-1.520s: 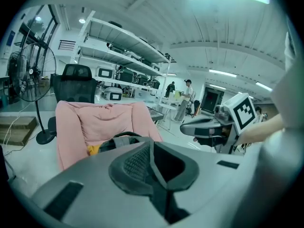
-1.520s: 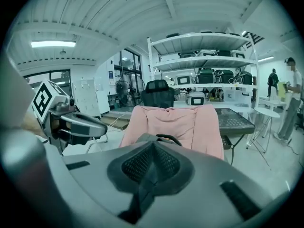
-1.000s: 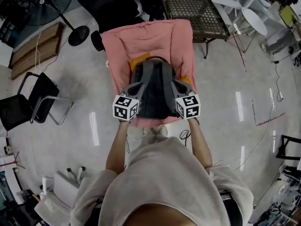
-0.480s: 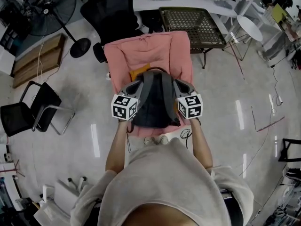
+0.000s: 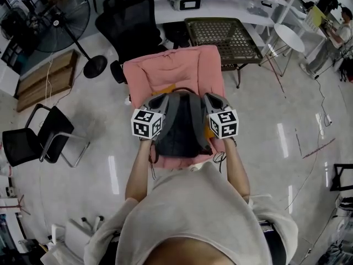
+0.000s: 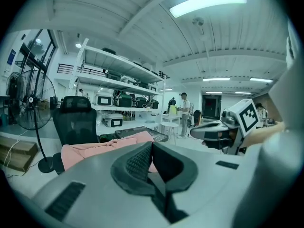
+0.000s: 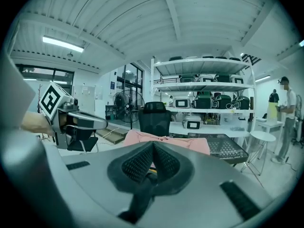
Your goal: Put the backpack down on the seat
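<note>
L gripper (image 5: 163, 98) & R gripper (image 5: 207, 97) clenched on backpack (image 5: 181, 123), hanging over seat (image 5: 165, 70) front edge; soft, saggy, prob. hefty, so top straps hold best.

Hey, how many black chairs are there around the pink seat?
2. An office chair stands right behind the pink seat; a metal-frame chair is off to the person's left. Others may be hidden at the edges.
</note>
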{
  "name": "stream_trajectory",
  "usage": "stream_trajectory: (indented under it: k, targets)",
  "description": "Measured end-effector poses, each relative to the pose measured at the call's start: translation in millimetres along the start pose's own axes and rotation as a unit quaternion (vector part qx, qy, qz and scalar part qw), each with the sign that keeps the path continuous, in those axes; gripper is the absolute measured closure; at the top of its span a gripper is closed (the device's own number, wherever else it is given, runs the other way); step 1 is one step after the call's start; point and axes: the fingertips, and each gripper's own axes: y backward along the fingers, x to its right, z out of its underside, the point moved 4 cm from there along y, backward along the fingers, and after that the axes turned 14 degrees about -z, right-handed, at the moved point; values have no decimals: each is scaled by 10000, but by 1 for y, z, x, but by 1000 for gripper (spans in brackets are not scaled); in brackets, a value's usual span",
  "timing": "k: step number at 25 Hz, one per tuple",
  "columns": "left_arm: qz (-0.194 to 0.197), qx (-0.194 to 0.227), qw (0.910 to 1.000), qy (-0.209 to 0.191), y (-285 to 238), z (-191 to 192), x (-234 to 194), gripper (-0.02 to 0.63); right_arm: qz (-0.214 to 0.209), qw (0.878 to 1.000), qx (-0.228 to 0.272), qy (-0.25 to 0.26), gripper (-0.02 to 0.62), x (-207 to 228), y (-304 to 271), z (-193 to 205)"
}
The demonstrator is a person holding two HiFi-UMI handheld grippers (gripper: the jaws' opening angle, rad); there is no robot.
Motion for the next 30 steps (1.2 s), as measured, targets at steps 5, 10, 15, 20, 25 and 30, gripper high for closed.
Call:
stream_trajectory:
  k: [5,10,15,20,25,30]
  targets:
    - [21,52,10000,-15,-4,-7,2,594,76,9999,115,-24,598,7,2,-6]
    - [38,55,10000,-39,-5,-7,5,594,86,9999,106,-91,598,8,0,-2]
    - [21,28,10000,-37,-6,-5,5,594,61,9998,104,-158,598,9,-1,0]
    - [9,25,10000,-20,-4,-4,7,594,27,9999,53,-153,598,6,0,3]
    - [-3,8,10000,-7,-2,-3,7,594,1,9999,37,-142,598,4,0,3]
    - [8,-23,10000,-14,1,0,7,594,-9,9999,15,-140,598,0,0,5]
